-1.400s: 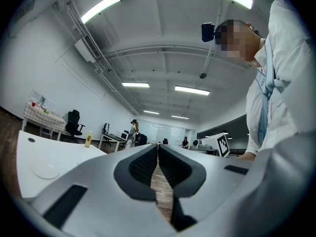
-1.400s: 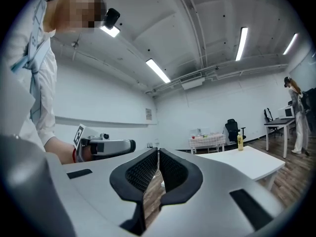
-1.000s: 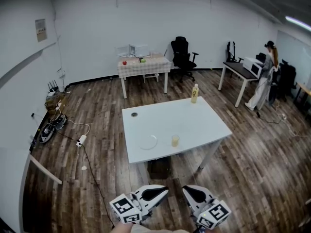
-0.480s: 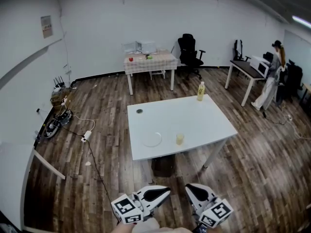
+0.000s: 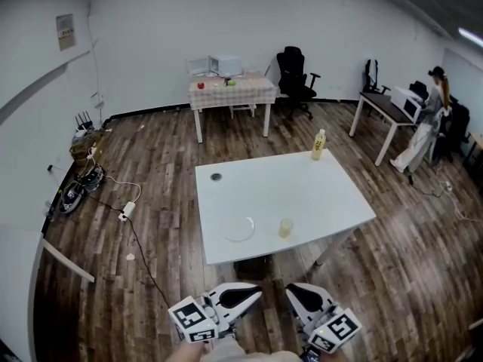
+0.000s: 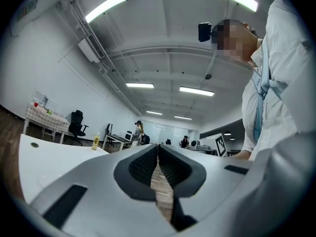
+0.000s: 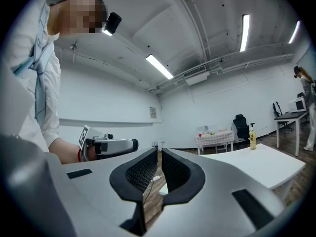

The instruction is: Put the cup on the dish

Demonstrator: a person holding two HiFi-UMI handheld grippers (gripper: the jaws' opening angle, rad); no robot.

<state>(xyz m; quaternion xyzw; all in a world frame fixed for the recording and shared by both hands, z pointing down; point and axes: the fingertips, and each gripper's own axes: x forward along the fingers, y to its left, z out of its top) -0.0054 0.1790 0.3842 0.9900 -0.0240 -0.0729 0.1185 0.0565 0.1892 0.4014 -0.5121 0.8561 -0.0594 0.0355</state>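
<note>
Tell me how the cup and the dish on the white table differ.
The cup is yellowish and upright; the dish is pale and flat. The dish is wider than the cup. Both rest on the table near its front edge, apart.

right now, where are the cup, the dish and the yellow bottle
cup [image 5: 285, 228]: head view, middle of its side wall
dish [image 5: 238, 228]: head view, centre of its bare face
yellow bottle [image 5: 318, 146]: head view, middle of its body
</note>
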